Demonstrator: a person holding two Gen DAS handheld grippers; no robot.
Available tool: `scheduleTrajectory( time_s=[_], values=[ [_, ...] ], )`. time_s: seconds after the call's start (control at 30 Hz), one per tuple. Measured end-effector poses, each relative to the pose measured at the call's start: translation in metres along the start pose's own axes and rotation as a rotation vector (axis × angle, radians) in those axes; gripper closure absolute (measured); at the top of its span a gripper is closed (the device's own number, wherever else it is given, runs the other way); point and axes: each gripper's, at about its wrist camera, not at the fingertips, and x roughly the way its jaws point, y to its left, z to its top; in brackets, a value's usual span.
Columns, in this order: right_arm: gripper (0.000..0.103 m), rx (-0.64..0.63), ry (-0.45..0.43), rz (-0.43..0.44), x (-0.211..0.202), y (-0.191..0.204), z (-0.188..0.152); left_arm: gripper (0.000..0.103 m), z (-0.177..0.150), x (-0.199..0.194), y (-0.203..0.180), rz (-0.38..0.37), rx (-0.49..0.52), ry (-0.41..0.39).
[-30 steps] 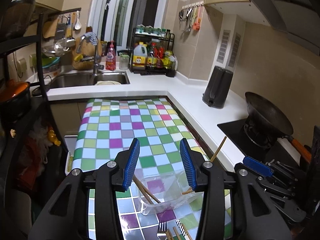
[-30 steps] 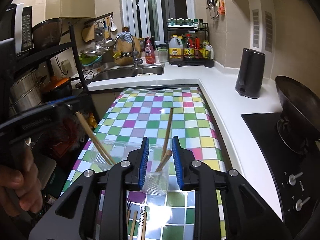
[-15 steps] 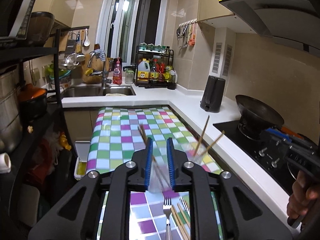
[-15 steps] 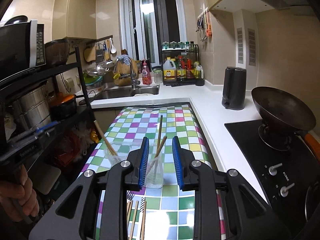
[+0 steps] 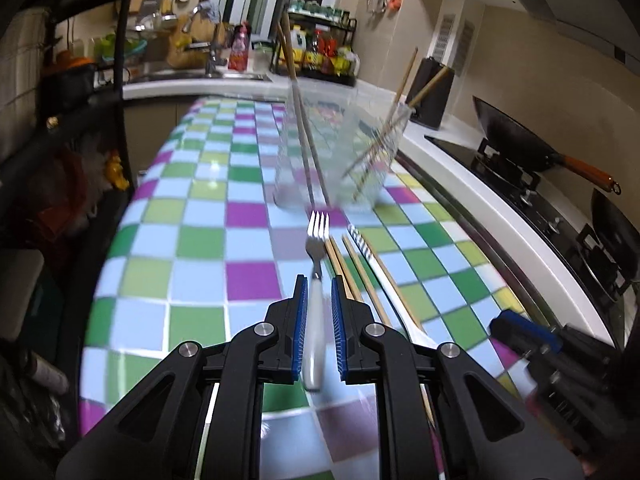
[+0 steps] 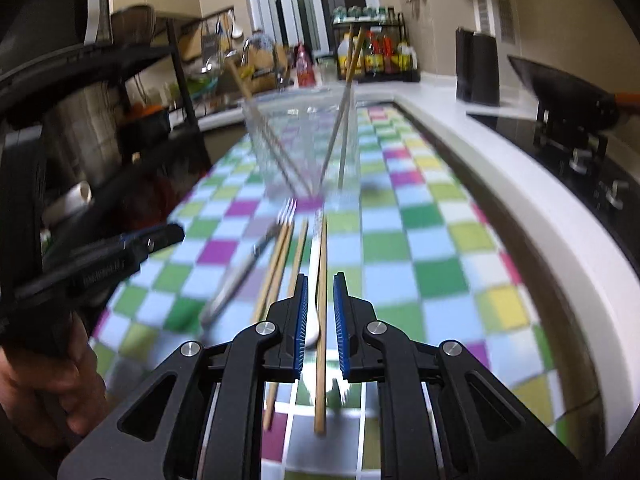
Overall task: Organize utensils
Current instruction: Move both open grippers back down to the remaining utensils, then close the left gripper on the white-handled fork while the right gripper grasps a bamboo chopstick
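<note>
Left wrist view: two glass jars (image 5: 340, 152) mid-table already hold chopsticks, so sorting is partly done. Fork (image 5: 316, 280), loose chopsticks (image 5: 360, 276) and a spoon (image 6: 314, 320) lie nr the near edge. Left gripper (image 5: 318, 336) narrow around fork handle, grip unclear; right gripper (image 6: 320, 320) closing over spoon & one stick.

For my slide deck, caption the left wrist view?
Left gripper straddles a white-handled fork beside chopsticks on the checkered table, before two clear cups.
</note>
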Motion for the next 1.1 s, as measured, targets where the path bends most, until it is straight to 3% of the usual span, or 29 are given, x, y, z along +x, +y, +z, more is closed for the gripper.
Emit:
scheduleTrajectory(
  time_s=[0.3, 0.43, 0.77, 1.1],
  values=[
    [0.081, 0.003, 0.042, 0.008, 0.013, -0.001, -0.034, 0.089, -0.026, 0.008, 0.006, 0.049, -0.001, 0.06],
    [0.081, -0.002, 0.054, -0.005, 0.016, -0.001, -0.039, 0.066, -0.028, 0.011, 0.003, 0.057, 0.012, 0.068],
    [0.081, 0.004, 0.097, -0.037, 0.023, -0.001, -0.048, 0.066, -0.037, 0.028, -0.015, 0.105, 0.09, 0.119],
    [0.083, 0.005, 0.099, -0.052, 0.024, -0.002, -0.048, 0.07, -0.042, 0.038, -0.015, 0.139, 0.097, 0.176]
  ],
)
